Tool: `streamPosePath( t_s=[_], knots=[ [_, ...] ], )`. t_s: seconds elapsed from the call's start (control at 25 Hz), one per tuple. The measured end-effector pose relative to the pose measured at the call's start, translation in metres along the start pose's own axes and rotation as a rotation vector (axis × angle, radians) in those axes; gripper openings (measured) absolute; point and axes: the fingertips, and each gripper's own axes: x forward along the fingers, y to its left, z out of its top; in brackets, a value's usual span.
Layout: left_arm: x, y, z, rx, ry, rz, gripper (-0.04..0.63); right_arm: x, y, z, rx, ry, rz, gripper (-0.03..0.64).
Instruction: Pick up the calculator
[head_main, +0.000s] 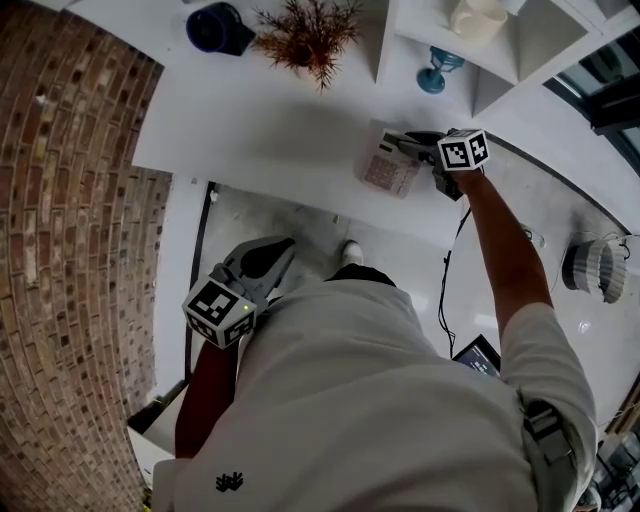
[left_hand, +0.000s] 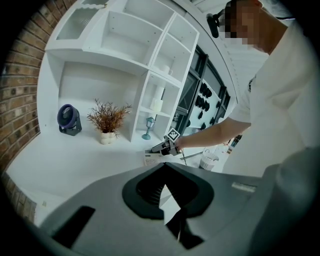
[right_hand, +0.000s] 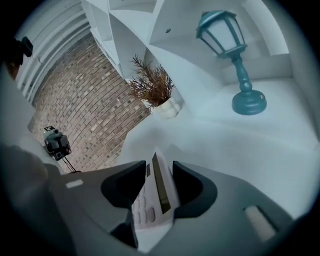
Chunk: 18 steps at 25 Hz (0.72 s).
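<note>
Calculator (right_hand: 151, 197) sitting between right gripper (right_hand: 160, 169) jaws, closing in on it on the white desk (head_main: 260, 130); left gripper (left_hand: 163, 167) pinched together, down by the waist.

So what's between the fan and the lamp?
The plant, then the shelf's side panel; seen in the left gripper view.

I read this as a home-office corner, or a room dressed to look like one; a long white counter (head_main: 250, 130) runs along a brick wall (head_main: 70, 200), with white open shelving (left_hand: 125, 40) built above it; the ornaments are domestic: a small dark desk fan (left_hand: 68, 119), a dried plant (left_hand: 107, 120) in a white pot, a teal lantern lamp (right_hand: 235, 55), a pale candle (left_hand: 158, 100); beyond the shelves I see dark-framed glazing (left_hand: 200, 90); the floor (head_main: 290, 230) is pale and glossy.
</note>
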Motion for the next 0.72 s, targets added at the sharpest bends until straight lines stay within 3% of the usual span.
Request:
streamPosePath(
  t_s=[0.2,0.44,0.72],
  knots=[
    [-0.003,0.003,-0.003,-0.010,0.002,0.010,0.006,0.007,0.003,-0.008,0.069,0.056,0.056,0.083],
    [-0.013,0.006,-0.002,-0.010,-0.010,0.020,0.006,0.002,0.013,-0.010,0.153,0.020,0.068,0.066],
    [-0.032,0.006,-0.013,-0.016,-0.031,0.003,0.005,-0.010,0.035,-0.002,0.117,-0.036,0.000,0.058]
  ],
)
